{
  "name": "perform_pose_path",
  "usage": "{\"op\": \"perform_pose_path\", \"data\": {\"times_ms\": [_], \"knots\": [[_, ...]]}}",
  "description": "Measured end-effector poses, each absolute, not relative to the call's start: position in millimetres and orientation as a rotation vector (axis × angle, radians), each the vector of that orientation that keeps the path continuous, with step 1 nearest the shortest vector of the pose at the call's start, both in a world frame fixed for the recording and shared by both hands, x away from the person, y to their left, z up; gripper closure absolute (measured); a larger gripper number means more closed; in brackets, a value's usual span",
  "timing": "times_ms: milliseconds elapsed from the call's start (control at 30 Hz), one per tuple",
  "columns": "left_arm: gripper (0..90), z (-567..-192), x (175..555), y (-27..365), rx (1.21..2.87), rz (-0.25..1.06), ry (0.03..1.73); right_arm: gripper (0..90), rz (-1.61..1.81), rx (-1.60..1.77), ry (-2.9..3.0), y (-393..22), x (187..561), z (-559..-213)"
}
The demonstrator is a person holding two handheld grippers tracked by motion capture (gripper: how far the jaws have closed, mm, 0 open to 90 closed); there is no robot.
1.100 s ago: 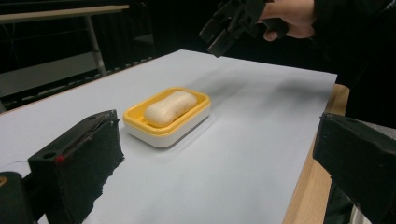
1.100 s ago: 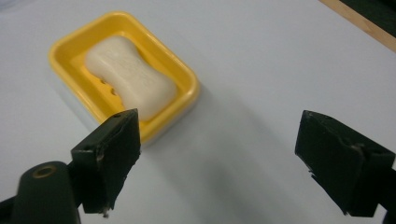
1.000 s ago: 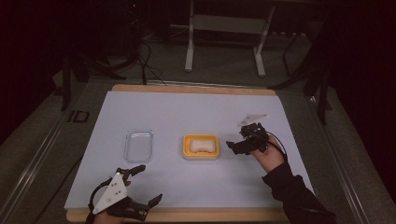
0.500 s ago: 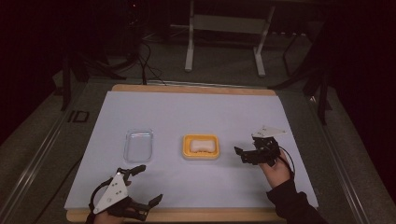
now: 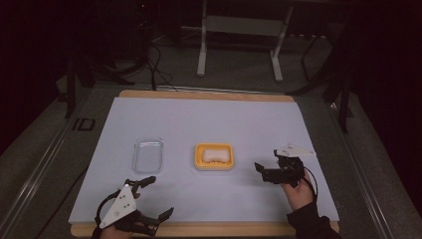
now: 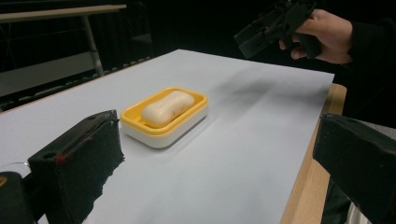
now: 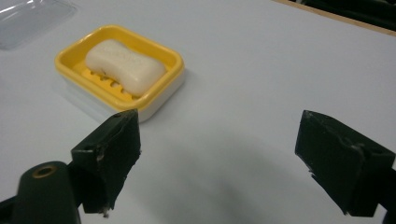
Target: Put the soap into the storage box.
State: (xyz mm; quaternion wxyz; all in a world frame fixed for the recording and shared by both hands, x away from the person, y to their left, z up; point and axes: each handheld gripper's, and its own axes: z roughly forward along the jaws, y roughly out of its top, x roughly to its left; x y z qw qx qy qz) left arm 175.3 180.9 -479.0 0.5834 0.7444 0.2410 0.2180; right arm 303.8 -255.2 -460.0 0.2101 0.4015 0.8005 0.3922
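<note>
A cream bar of soap [image 5: 214, 154] lies in a yellow soap dish [image 5: 199, 162] in the middle of the white table cover. In the right gripper view the soap [image 7: 123, 63] and its dish [image 7: 70, 63] lie ahead and to the left of my right gripper [image 7: 224, 158], which is open and empty. From above, the right gripper [image 5: 267, 160] hovers just right of the dish. My left gripper [image 5: 159, 196] is open and empty near the front edge. In its own view the left gripper [image 6: 219, 163] faces the soap dish [image 6: 196, 109].
A clear plastic lid [image 5: 148, 154] lies flat to the left of the dish, and its corner also shows in the right gripper view [image 7: 32, 18]. The white cover [image 5: 209, 119] sits on a wooden board [image 5: 209, 230] whose edge runs along the front. A metal stand [image 5: 239, 30] is beyond the table.
My right gripper has drawn back from beside the dish toward the front right of the table. The left gripper, the dish and the lid have not moved.
</note>
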Motion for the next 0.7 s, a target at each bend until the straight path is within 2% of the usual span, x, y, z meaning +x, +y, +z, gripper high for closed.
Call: {"op": "perform_pose_path", "data": {"times_ms": [700], "knots": [[1.5,-478.2,174.1,180.1,1.742,0.505,0.551,14.3,1.084,1.142,2.169,-267.1,301.7,-467.1]]}}
